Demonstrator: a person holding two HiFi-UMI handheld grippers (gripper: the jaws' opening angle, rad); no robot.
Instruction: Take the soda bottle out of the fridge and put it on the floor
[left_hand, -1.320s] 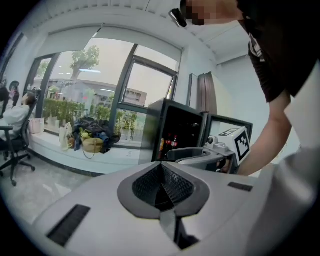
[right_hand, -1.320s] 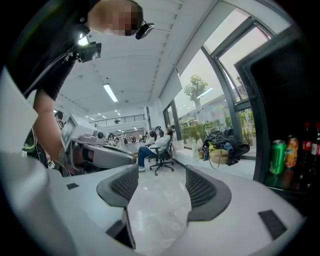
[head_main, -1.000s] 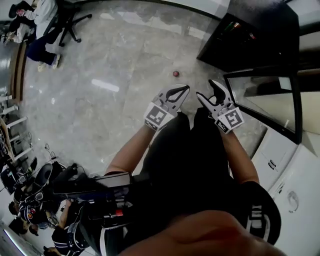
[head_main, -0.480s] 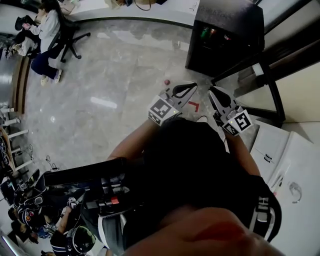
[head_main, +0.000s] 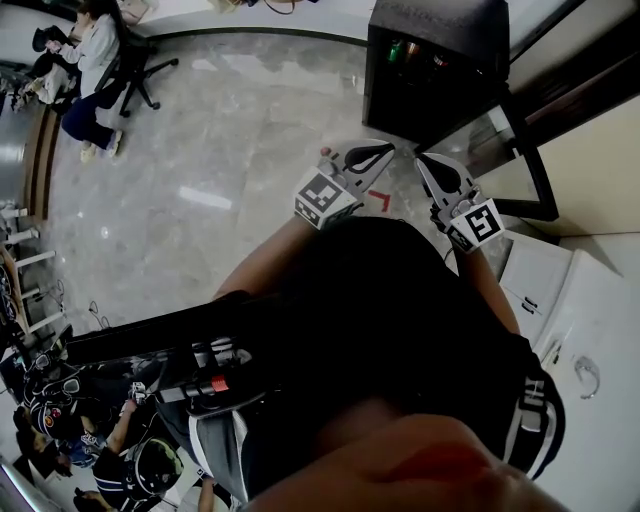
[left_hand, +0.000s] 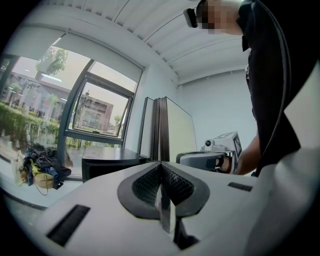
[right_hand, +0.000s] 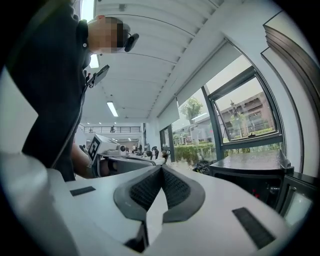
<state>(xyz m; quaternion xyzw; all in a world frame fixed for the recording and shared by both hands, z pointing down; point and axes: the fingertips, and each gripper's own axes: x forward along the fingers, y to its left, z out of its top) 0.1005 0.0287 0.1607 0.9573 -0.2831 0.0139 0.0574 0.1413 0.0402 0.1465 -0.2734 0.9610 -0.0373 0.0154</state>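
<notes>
Fridge at upper right of head view, black, its glass door apparently swung open toward right edge. Small green and red shapes, likely bottles, on a shelf inside. Too small to tell which is the soda bottle; by judgement among them, in the fridge and untouched.

Left gripper at upper centre of frame, just below the fridge front and apart from it. Clenched, pads pressed together on nothing. Right gripper just beside it, to the right, jaws closing right down until the pads meet, nothing between them either. Both aimed roughly toward the fridge, neither inside it.

Floor pale and glossy, filling left and centre, with a red corner mark below the grippers.

Progress, as a judgement: barely begun, at most the approach. Nothing grasped, nothing lifted, no bottle on the floor. Left to do: open one claw, reach onto the shelf, close on the bottle, draw it out past the door, lower it upright to the floor, release.
</notes>
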